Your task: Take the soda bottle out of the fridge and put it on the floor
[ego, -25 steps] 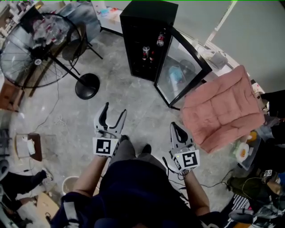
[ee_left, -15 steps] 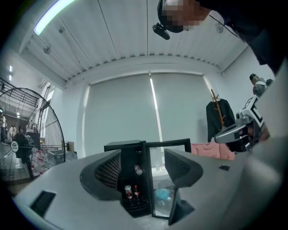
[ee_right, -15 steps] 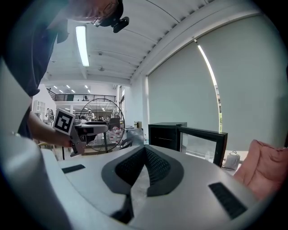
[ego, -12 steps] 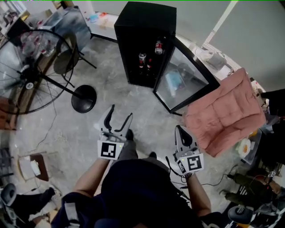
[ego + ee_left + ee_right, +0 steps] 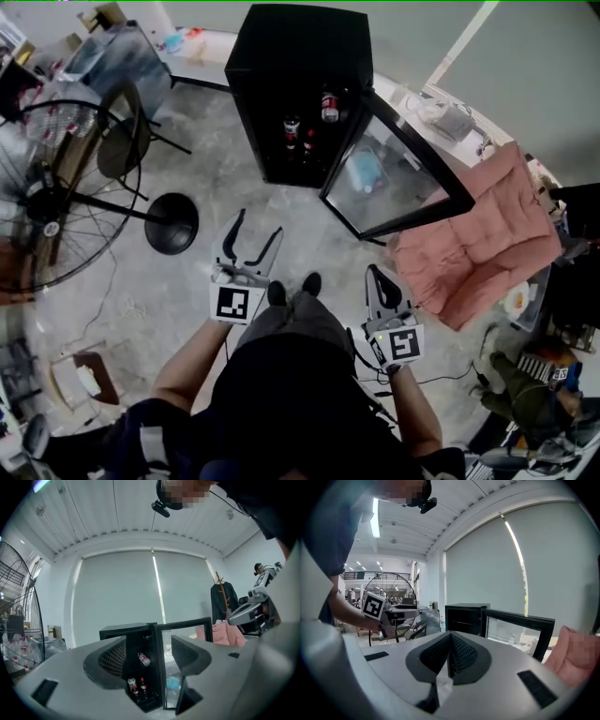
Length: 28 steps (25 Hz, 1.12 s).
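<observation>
The left gripper point(image 5: 258, 225) was held out with its jaws wide apart and nothing between them, while the right gripper point(image 5: 377, 274) was pressed fully closed on nothing. Both hung low over the grey floor point(image 5: 141, 281), well short of the black fridge point(image 5: 300, 56), which stood ahead of the left claw with its glass door point(image 5: 394, 178) swung open ahead of the right claw. The soda bottle point(image 5: 329, 105) was probably the red-labelled one lying tilted on the upper shelf, straight along the line of the left claw's gap in the left gripper view. Two more red-labelled drinks point(image 5: 298, 137) stood on the shelf below, so which one was meant could not be settled from here. The reach had not begun, and several things looked likely to go wrong. A bottle lying on its side would tend to roll or slide off the pads if caught near the cap or off its middle. Wide jaws entering a shallow shelf might strike the shelf edge or the fridge frame. A low approach could knock over the drinks below. The door stood just to the right of the left claw's path, so an elbow or the closed right claw might nudge it inward against the reaching arm. Released at a tilt, the bottle could topple on the floor
</observation>
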Tool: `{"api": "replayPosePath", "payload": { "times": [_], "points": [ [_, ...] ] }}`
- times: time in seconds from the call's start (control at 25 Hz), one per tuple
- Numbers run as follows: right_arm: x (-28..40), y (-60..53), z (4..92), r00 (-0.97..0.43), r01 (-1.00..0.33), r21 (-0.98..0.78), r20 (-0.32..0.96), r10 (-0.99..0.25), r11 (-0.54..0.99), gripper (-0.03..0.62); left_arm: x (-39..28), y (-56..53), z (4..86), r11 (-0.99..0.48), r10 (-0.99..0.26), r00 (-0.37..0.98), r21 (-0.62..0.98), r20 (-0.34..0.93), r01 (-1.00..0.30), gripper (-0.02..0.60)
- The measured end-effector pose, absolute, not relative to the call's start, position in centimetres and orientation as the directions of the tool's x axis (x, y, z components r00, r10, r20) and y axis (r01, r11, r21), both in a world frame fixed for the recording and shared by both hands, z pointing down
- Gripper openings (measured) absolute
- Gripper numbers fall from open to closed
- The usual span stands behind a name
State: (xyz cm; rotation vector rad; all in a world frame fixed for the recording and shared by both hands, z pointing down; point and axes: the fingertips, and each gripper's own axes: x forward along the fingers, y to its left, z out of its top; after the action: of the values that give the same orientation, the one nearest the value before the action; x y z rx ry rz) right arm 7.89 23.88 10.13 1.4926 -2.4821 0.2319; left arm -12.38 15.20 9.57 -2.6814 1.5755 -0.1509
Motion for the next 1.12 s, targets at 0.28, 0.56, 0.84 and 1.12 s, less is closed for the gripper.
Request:
{"api": "replayPosePath", "payload": {
  "times": [0.28, 0.56, 0.84, 1.12],
  "points": [
    [9.0, 19.4, 11.7, -0.487, -0.864, -0.037, 0.306, -0.818, 0.501, 0.018, -10.9, 9.1, 12.2, -0.454, -0.890, 0.446, -0.087, 0.098, -0.887, 0.296],
    [8.4, 15.3, 13.0, -0.471, -0.876, -0.038, 0.287, -0.834, 0.481, 0.018, -10.3, 3.2, 16.8, -0.469, -0.880, 0.458, -0.077, 0.127, -0.880, 0.297],
    [5.8, 11.3, 14.5, -0.370, -0.924, -0.028, 0.322, -0.872, 0.382, 0.018, -10.0, -3.4, 21.6, -0.567, -0.819, 0.547, -0.097, 0.174, -0.818, 0.297],
    [4.5, 6.8, 17.2, -0.279, -0.958, -0.020, 0.284, -0.917, 0.286, 0.018, -9.6, -9.8, 27.5, -0.628, -0.773, 0.601, -0.117, 0.203, -0.769, 0.296]
  ]
}}
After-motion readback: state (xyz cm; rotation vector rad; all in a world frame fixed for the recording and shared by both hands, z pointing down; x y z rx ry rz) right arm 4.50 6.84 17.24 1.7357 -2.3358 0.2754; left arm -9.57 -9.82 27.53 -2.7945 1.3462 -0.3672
